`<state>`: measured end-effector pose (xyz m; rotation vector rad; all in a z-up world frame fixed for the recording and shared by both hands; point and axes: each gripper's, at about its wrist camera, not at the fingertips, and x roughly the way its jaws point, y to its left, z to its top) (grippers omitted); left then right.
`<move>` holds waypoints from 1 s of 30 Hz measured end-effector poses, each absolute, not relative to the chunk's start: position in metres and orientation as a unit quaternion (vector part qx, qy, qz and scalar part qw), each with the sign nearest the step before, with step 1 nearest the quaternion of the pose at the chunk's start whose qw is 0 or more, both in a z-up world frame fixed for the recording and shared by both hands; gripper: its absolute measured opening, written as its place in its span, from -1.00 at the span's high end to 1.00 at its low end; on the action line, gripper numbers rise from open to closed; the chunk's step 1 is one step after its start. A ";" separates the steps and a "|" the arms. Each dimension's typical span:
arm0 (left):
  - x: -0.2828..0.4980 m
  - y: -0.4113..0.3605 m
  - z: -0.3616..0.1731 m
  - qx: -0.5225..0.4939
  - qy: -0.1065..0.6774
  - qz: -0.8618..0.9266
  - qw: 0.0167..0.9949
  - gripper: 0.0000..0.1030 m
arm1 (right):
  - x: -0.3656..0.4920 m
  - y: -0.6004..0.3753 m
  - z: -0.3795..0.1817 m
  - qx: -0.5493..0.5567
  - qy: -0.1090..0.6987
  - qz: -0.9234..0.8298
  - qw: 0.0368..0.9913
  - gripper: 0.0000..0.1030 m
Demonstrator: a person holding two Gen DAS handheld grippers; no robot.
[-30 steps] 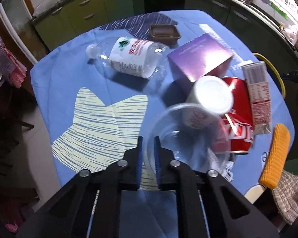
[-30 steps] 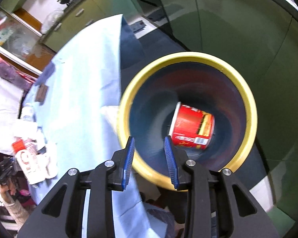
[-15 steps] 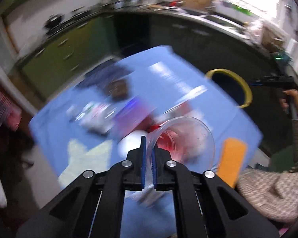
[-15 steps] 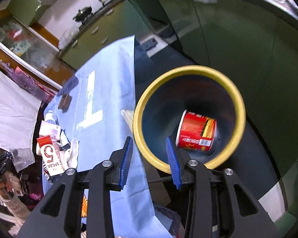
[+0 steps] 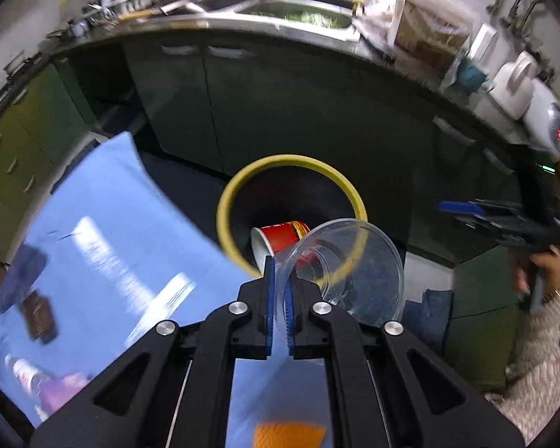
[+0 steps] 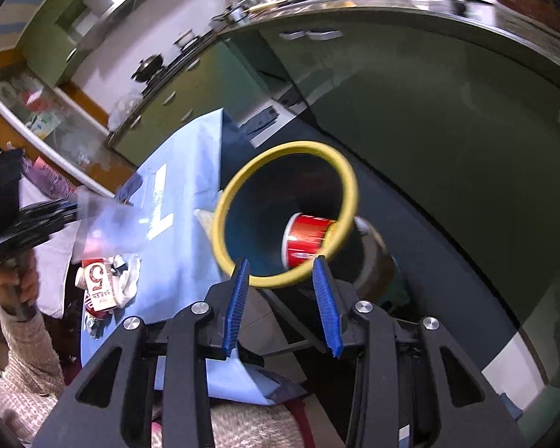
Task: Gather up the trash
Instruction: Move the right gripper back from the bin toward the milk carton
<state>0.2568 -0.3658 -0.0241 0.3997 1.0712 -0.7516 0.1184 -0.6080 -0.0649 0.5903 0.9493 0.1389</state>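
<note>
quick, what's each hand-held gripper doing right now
Left hand-held gripper: shut on the clear plastic cup, pinching its rim.
Right hand-held gripper: open, holding nothing.

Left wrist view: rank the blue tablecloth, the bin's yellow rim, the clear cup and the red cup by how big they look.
1. Tablecloth
2. Yellow rim
3. Clear cup, enlarged by nearness to the camera
4. Red cup, partly hidden
</note>
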 end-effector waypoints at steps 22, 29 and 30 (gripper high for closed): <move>0.219 -0.268 0.043 0.081 0.409 -0.318 0.852 -0.65 | 0.142 -0.551 -0.064 0.237 0.475 0.128 0.838 0.14; 0.169 -0.107 0.089 0.034 0.358 -0.197 0.912 -0.81 | 0.203 -0.399 -0.028 0.139 0.499 0.290 0.804 -0.16; 0.162 -0.091 0.090 0.032 0.356 -0.175 0.917 -0.82 | 0.211 -0.372 -0.024 0.127 0.505 0.310 0.795 -0.21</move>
